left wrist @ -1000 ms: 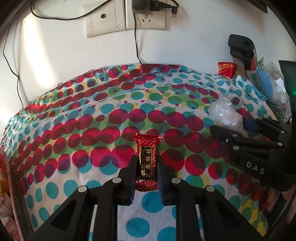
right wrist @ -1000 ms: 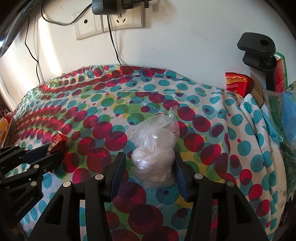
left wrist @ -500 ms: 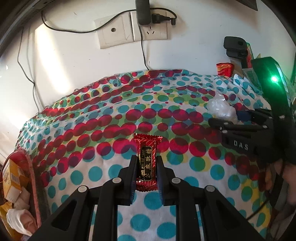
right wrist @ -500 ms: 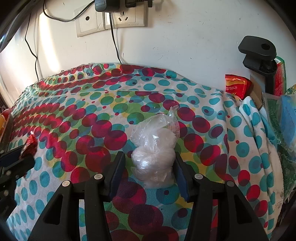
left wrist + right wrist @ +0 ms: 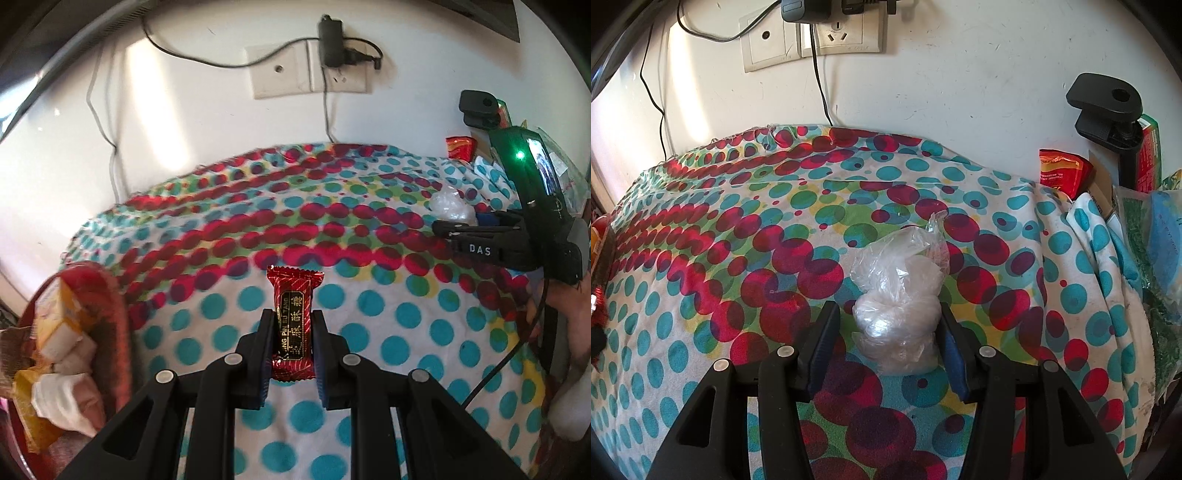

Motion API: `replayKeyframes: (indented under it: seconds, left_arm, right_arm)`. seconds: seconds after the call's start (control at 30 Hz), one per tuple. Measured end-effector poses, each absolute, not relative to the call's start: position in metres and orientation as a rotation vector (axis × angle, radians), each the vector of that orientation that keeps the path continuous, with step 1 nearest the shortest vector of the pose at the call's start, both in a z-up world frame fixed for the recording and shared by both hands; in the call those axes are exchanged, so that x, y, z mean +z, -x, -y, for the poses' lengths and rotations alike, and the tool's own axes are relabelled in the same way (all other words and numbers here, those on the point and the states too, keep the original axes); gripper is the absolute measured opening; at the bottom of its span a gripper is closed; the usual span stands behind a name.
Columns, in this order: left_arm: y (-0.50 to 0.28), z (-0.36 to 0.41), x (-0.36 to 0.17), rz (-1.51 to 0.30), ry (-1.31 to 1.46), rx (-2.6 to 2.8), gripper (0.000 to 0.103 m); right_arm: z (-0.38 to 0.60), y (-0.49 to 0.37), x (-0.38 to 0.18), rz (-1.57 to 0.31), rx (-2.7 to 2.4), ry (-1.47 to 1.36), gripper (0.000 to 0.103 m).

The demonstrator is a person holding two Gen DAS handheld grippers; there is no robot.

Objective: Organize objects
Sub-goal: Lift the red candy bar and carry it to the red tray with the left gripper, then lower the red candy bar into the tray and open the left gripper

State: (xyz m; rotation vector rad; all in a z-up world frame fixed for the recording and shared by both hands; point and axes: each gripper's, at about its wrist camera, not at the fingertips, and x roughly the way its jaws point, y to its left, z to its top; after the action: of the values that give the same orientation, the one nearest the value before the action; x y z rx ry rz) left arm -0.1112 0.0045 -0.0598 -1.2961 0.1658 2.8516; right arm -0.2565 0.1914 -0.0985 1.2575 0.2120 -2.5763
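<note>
My left gripper is shut on a red candy packet with gold lettering, held upright above the spotted cloth. A crumpled clear plastic bag lies on the cloth between the fingers of my right gripper. Its right pad touches the bag, while a strip of cloth shows between the left pad and the bag, so the jaws stand open around it. In the left wrist view the right gripper and the bag sit at the far right.
A red basket with several snack packets stands at the cloth's left edge. A red snack pack, a black clamp and bagged items crowd the right side. Wall sockets and cables hang behind.
The left gripper has pulled back, up and to the left with the candy packet, bringing the red basket into view. The right gripper and the bag have stayed still.
</note>
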Motion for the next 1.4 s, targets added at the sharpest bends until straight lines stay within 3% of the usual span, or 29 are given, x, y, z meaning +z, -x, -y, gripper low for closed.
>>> replayKeyframes:
  seconds: [1.4]
  left_arm:
    - [0.034,0.248,-0.03,0.225,1.412,3.259,0.019]
  right_arm:
    - [-0.19,0.256,-0.099,-0.237,-2.589,-1.258,0.052]
